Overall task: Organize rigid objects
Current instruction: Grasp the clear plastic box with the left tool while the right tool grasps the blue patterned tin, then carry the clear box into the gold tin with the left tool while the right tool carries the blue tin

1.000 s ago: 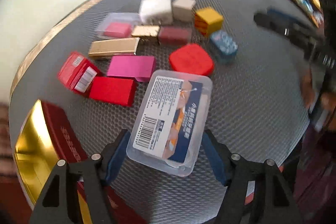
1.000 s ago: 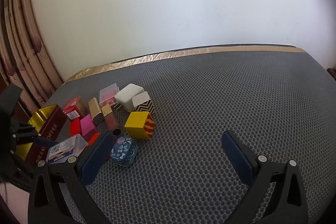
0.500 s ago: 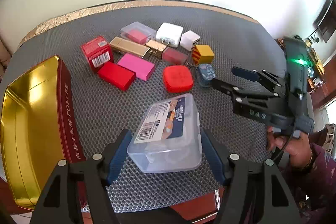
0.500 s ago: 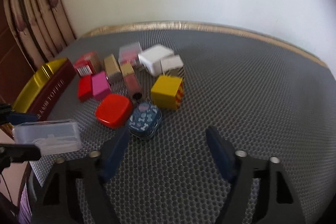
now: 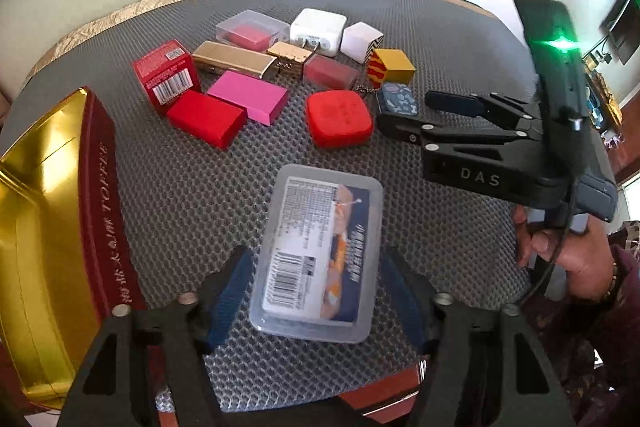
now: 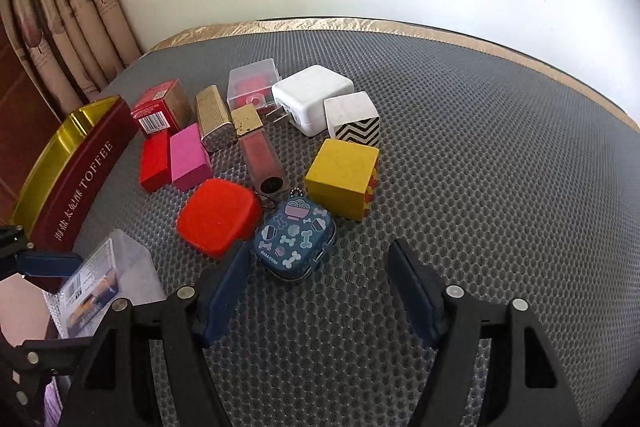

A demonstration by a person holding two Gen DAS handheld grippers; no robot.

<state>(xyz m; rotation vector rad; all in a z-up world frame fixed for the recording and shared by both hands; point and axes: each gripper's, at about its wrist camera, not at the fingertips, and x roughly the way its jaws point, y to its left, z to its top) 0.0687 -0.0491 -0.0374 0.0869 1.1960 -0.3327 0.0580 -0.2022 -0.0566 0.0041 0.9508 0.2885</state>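
Note:
A clear plastic box with a barcode label sits between my left gripper's blue pads, lifted over the mat's near edge. The jaws are closing on its long sides. The same box shows at the lower left of the right wrist view. My right gripper points down at a small blue tin with a bone pattern. That tin lies partly between the fingertips, close to the left one. These jaws are closing too, with no pad touching the tin. From the left wrist view, the right gripper reaches in from the right.
An open toffee tin, gold inside, stands at the left. Several small boxes crowd the mat's middle: a red rounded tin, a yellow cube, a white charger, pink and red boxes. A person's hand holds the right gripper.
The left gripper drew the clear box back from the pile toward the near edge. The right gripper dropped toward the blue tin, and its jaws narrowed from wide open.

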